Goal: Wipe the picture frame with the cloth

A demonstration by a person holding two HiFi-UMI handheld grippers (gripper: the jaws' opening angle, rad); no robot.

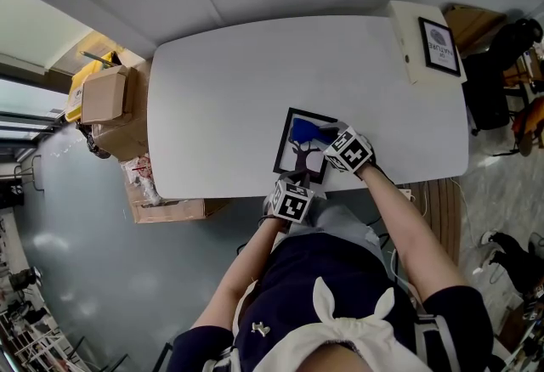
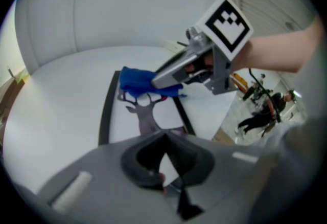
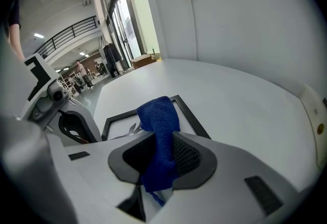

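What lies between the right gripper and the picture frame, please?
The blue cloth, held by the right gripper, rests on the picture frame; right gripper view.

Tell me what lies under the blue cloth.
The picture frame lies under the blue cloth. Its deer print shows below the cloth; the print's upper part is covered.

We see a fuzzy blue cloth [image 3: 158, 126] on the matt white table's [image 1: 221, 107] smooth, black-edged frame [image 2: 106, 110].
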